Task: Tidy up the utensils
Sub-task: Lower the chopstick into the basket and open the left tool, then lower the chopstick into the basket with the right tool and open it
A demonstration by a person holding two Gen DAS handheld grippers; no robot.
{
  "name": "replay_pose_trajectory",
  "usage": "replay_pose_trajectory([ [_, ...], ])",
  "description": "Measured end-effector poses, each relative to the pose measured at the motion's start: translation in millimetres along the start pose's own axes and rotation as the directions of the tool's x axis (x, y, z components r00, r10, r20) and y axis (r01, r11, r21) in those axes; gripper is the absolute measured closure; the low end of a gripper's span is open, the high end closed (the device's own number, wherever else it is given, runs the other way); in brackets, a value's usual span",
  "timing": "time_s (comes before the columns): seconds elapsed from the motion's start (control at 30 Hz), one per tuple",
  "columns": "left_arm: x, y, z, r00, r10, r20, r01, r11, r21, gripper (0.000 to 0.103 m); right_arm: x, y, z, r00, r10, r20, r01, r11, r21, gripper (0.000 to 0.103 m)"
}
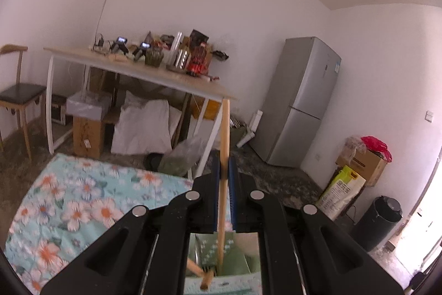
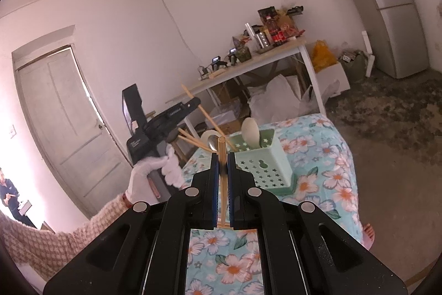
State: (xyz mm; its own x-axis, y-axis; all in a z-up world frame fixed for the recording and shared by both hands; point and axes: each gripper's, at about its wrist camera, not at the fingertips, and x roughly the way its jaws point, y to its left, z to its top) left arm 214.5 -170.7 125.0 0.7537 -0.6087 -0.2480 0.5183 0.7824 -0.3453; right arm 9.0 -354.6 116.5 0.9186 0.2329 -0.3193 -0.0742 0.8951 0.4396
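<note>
Left wrist — left gripper [image 1: 226, 170] clamps chopstick [image 1: 225, 134], tip hidden | right gripper [image 2: 222, 167] clamps chopsticks [image 2: 221, 156]

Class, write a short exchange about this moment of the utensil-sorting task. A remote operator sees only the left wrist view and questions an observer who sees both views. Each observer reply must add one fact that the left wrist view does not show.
Operator: My left gripper is clamped on the first chopstick. What is the other one doing?
Observer: The right gripper is shut on a second chopstick, held upright.
Operator: What stands in the holder?
Observer: A white spoon stands in the green holder, bowl end up.
</note>
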Motion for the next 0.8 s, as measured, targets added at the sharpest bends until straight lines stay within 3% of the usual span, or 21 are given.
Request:
replay_pose_trajectory([
  [0.03, -1.9, 0.8, -0.7, 1.0, -0.005, -0.004, 0.005, 1.0, 0.0, 0.089, -1.2, 0.5, 0.0, 1.0, -0.003, 0.002, 0.003, 1.0, 0.0, 0.099],
  [0.07, -6.2, -0.1, -1.1, 1.0, -0.008, -0.007, 0.008, 1.0, 0.001, 0.075, -2.9, 1.8, 0.9, 1.0, -0.007, 0.005, 0.007, 1.0, -0.001, 0.099],
  [0.13, -14.7, 0.5, -0.7, 1.0, -0.014, 0.003, 0.014, 1.0, 0.002, 0.062, -6.8, 5.1, 3.1, 1.0, -0.015, 0.014, 0.015, 1.0, -0.011, 0.099],
  [0.23, -31.5, -1.4, -0.1, 0.999, -0.029, 0.013, 0.029, 1.0, 0.007, 0.055, -11.2, 12.0, 7.3, 0.999, -0.027, 0.03, 0.028, 0.999, -0.031, 0.099],
  [0.53, -110.6, 14.6, -13.6, 0.996, -0.042, 0.081, 0.043, 0.999, -0.007, 0.044, -22.6, 36.1, 43.1, 0.99, -0.048, 0.134, 0.065, 0.99, -0.124, 0.099],
  [0.8, -145.8, 49.4, -75.3, 0.999, -0.015, -0.034, 0.015, 1.0, -0.012, 0.037, -1.4, 53.5, 78.9, 0.979, -0.048, 0.197, 0.087, 0.977, -0.195, 0.099],
])
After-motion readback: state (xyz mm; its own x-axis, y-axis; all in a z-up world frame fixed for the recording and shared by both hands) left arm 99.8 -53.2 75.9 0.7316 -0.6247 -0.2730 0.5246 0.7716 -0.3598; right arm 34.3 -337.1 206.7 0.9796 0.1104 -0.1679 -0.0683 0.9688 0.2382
